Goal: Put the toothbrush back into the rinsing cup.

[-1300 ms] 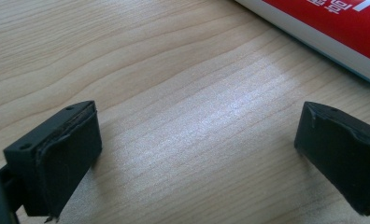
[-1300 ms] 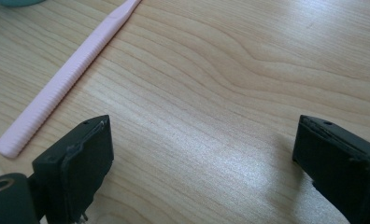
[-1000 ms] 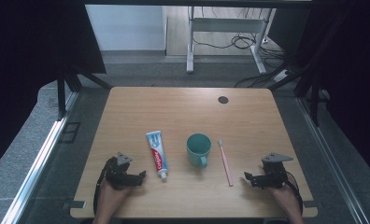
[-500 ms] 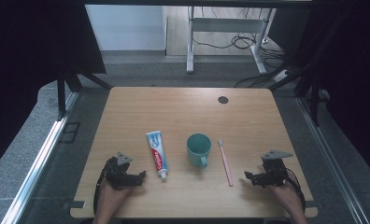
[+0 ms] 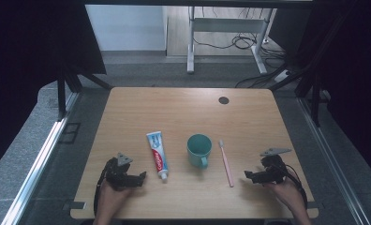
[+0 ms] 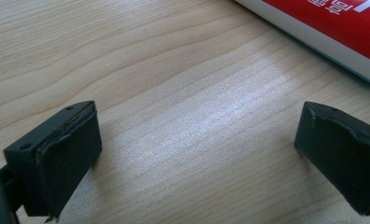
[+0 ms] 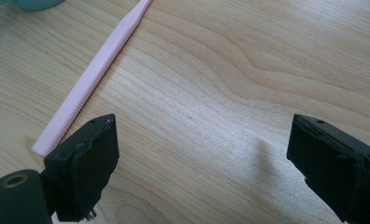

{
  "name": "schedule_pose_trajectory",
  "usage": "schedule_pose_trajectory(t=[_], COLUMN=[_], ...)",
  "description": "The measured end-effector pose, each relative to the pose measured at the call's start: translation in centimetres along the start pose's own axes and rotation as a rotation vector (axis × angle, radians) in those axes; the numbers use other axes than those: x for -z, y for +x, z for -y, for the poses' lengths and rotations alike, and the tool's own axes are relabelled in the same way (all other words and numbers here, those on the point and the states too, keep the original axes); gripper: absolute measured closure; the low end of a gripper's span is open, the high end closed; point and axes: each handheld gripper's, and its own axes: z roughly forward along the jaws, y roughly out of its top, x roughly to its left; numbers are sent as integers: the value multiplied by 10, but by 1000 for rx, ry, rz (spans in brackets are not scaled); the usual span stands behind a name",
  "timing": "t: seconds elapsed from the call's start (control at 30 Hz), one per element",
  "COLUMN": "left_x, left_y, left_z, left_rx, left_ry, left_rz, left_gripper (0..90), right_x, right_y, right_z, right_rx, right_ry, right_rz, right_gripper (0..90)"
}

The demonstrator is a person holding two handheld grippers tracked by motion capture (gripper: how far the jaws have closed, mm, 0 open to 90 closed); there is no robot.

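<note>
- The person's left hand (image 5: 109,196) is coming in from the near edge of the table (image 5: 183,108) and resting low at the near-left corner, well to the left of the mug (image 5: 199,149), with the forearm running almost straight up from the bottom of the high view.
- The left gripper (image 5: 139,178) is lying on the wood and pointing rightwards toward the mug's side of the table; its jaws are standing wide apart, clasping nothing, with only bare wood between them in the left gripper view.
- The toothpaste tube (image 5: 157,149) is lying flat just left of the mug, cap end toward the person, a short way ahead of the left gripper's jaws and not touching them; its red and white side is crossing the upper right corner of the left gripper view.
- The mug, teal and upright, is sitting near the middle of the table's near half, handle turned toward the person.
- The toothbrush (image 5: 226,162), pink, is lying flat just right of the mug, apart from it, head away from the person.
- The right gripper (image 5: 249,175) is resting right of the mug and pointing leftwards at the toothbrush; its jaws are gaping wide, gripping nothing, the handle's end lying near the left jaw in the right gripper view, whether touching it or not I cannot tell.
- The right hand (image 5: 286,190) is sitting at the near-right corner, the forearm slanting in from the bottom right.
</note>
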Motion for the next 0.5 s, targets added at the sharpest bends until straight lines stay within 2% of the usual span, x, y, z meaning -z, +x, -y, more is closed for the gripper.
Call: schedule_pose_trajectory(t=[0.03,0.13,0.2,0.3,0.33,0.4,0.5], left_x=[0,0,0,0,0,0,0], left_y=[0,0,0,0,0,0,0], left_z=[0,0,0,0,0,0,0], left_rx=[0,0,0,1,1,1,1], left_ry=[0,0,0,0,0,0,0], left_rz=[0,0,0,0,-1,0,0], left_gripper=[5,5,5,5,5,5,5], right_x=[0,-3,-4,-5,-5,-4,-5], right_y=[0,1,1,2,3,6,10], right_z=[0,-3,-6,-8,-11,-15,-20], right_rx=[0,16,-10,-11,-2,16,70], right_ry=[0,48,67,81,88,98,108], right_rz=[0,-16,-37,-45,-52,-61,-60], right_gripper=[92,126,146,191,270,360,473])
